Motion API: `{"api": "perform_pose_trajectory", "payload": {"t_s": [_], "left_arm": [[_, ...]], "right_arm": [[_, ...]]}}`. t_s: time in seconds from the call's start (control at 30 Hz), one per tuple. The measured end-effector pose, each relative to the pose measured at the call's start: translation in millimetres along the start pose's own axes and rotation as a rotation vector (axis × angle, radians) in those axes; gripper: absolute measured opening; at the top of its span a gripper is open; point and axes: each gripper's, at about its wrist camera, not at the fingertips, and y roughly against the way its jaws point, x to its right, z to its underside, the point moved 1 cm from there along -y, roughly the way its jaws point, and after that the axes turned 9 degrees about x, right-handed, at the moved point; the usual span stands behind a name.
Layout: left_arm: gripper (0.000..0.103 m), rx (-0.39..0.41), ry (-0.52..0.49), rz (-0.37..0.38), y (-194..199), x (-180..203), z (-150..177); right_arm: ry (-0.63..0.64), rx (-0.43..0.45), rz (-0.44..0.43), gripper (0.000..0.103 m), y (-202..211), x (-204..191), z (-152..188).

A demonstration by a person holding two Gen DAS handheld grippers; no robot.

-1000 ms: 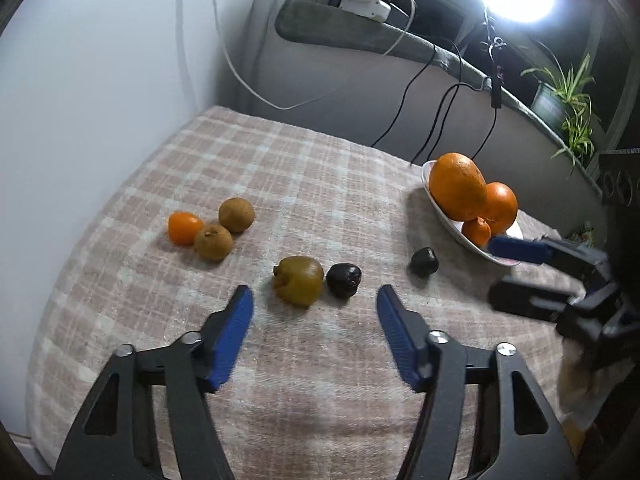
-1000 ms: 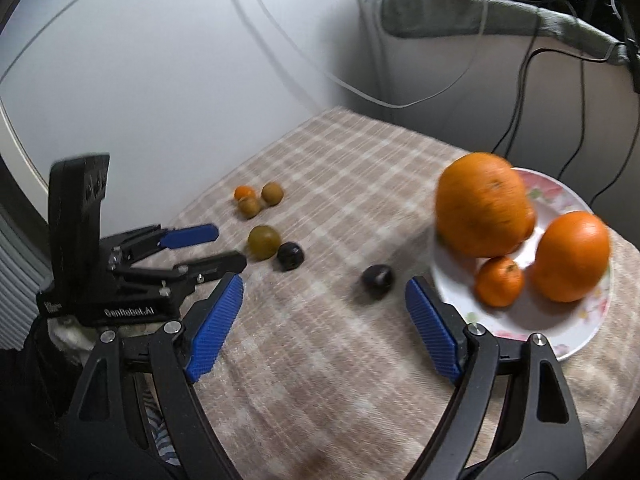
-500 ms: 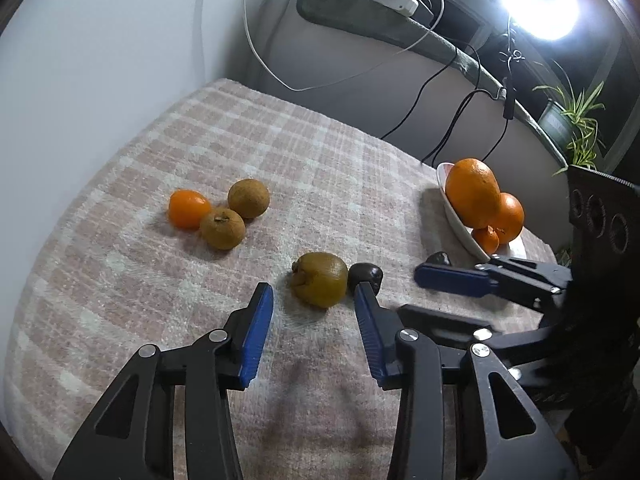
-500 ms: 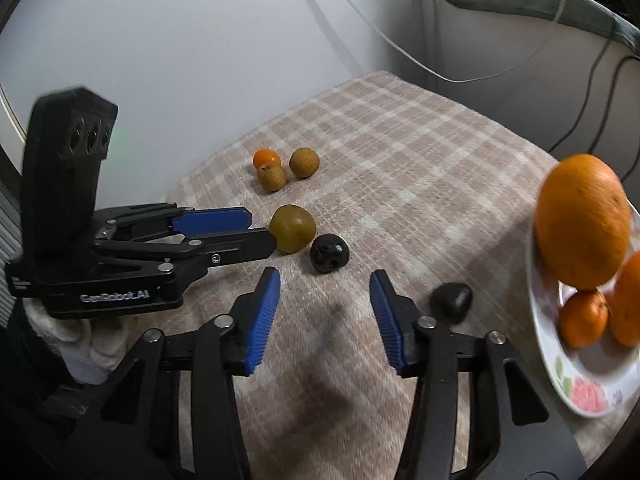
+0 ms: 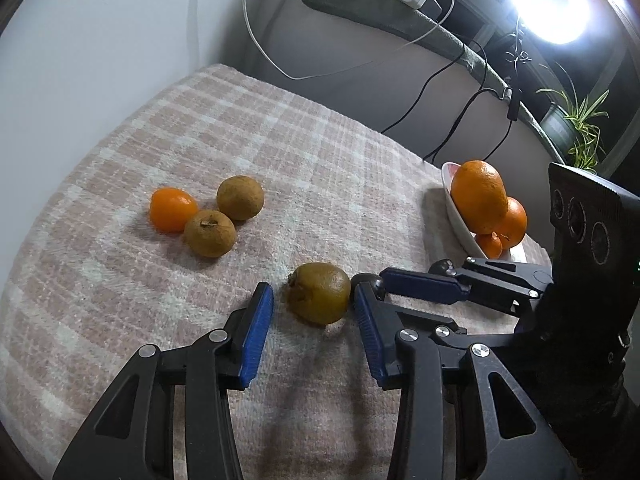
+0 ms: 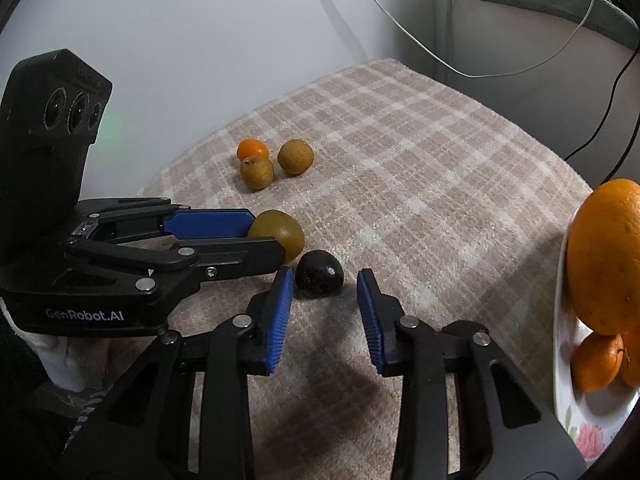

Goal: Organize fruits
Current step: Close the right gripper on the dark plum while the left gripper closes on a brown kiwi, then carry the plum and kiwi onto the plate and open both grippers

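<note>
Woven plaid cloth (image 5: 328, 152), pink-beige w/ pale stripes, nubbly pile, covers the bench; all loose fruit sits on it.

Olive-brown fruit (image 5: 319, 298): egg-shaped, dull matte skin, stem nub on its left end in the left wrist view; long axis runs roughly crosswise between the fingers, stem end toward the left finger. Left gripper (image 5: 314, 314) straddles it, blue ribbed pads either side. Gap shows at the left pad; right pad right up against the fruit, contact can't be confirmed. Not clamped.

Black fruit (image 6: 319, 278): small, lumpy, glossy w/ a dimple facing the camera, roundish, no clear long axis. Lies just beside the olive-brown fruit, on its plate side. Right gripper (image 6: 325, 304) brackets it and its jaws are closing; left pad at or near the skin, clear gap on the right pad. Not gripped yet. The two grippers cross close together, nearly at right angles.

Second black fruit (image 5: 440, 267), mostly hidden behind the right gripper's finger, near the plate.

Further back, a tight trio, touching: small orange citrus (image 5: 173, 209), smooth and shiny, plus two round tan fruits (image 5: 209, 233), rough sandy skin; the nearer one shows a dry stem scar on top.

White plate (image 6: 564, 392), floral print on the rim, at the cloth's right edge: one large pebbly orange (image 6: 604, 256) piled over smaller ones.

Ring light (image 5: 548, 0) glaring at back, cables hanging, potted plant (image 5: 576, 124) on the sill.
</note>
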Motion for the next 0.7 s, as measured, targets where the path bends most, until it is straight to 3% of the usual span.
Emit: {"api": "perform_pose_trajectory", "payload": {"t_s": [0.23,0.7], "left_arm": [[0.029,0.0,0.009,0.014,-1.3,-1.3,-0.7],[0.026,0.02,-0.012,0.013,6.4,6.6,1.9]], "right_arm": [[0.008,-0.007,-0.006,0.027,-2.6,-3.5,-1.0],[-0.022,0.03,0.011,0.026,16.1,1.2,6.1]]}}
